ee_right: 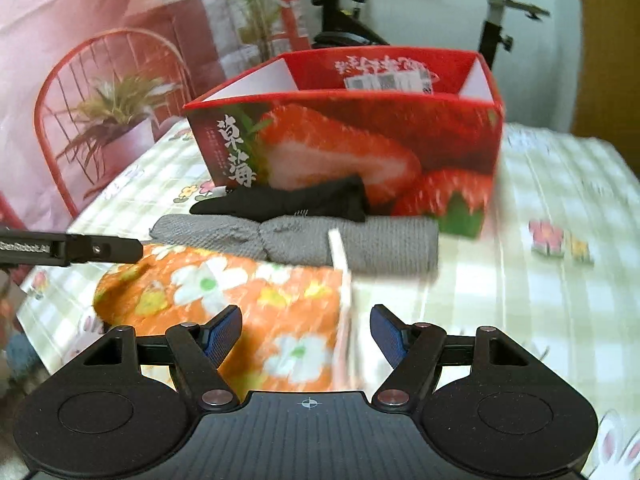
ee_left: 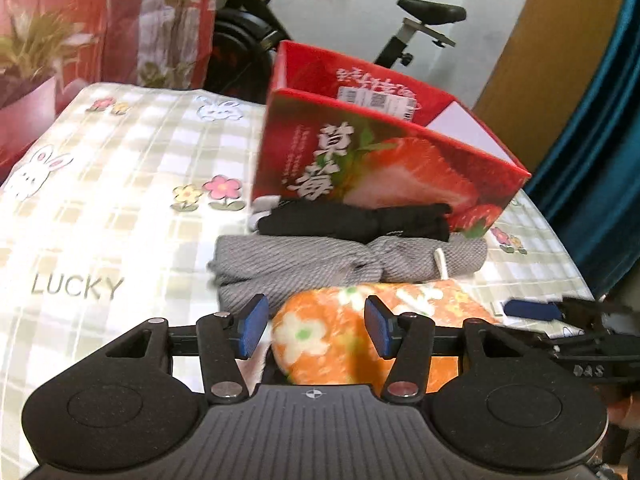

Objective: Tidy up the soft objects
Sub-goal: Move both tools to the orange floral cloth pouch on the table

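Above the checked bedsheet, both grippers stood released, gripping nothing. The folded orange flowered cloth lay between and beyond the left gripper's fingers; its white-edged end lay between the right gripper's.

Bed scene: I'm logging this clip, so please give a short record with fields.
surface: checked sheet
container: red box, open top
black cloth: against box front
grey cloth: before the black one
orange cloth: nearest
left claw: open, astride orange cloth's end
right claw: open, over its other end
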Available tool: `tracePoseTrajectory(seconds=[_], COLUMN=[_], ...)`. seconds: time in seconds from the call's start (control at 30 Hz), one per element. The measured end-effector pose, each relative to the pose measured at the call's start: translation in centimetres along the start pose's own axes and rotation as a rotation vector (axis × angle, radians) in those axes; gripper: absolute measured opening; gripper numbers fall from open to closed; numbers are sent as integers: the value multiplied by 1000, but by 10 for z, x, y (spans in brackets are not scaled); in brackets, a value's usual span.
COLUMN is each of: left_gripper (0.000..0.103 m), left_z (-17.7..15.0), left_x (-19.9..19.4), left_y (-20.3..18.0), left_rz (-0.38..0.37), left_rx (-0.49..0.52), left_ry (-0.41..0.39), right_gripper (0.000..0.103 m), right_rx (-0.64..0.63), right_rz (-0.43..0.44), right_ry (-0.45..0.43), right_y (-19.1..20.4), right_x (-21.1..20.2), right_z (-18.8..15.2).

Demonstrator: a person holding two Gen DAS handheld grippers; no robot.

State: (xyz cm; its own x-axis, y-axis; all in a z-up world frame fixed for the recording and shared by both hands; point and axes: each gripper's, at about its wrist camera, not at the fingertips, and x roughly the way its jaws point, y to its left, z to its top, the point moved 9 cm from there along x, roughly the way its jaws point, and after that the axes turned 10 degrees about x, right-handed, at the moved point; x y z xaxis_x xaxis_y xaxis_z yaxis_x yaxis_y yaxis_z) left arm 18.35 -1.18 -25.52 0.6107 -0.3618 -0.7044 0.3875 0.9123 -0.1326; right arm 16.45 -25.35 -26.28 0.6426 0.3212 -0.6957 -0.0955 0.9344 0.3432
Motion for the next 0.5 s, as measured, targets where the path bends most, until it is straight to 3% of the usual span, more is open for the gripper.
tracePoseTrajectory(seconds=[0.17, 0.5], left_gripper=[65, 66], left_z=[-1, -11], left_x=[-3, -3], left_y=[8, 5], left_rz=[14, 31], left_rx=[-19, -5], left_ry=[-18, -7], right_gripper=[68, 68], right_rx=[10, -7], right_rz=[-9, -20], right_ry=[7, -7], right_y=[0, 1], right_x=[0, 8], right_z=[-7, -8])
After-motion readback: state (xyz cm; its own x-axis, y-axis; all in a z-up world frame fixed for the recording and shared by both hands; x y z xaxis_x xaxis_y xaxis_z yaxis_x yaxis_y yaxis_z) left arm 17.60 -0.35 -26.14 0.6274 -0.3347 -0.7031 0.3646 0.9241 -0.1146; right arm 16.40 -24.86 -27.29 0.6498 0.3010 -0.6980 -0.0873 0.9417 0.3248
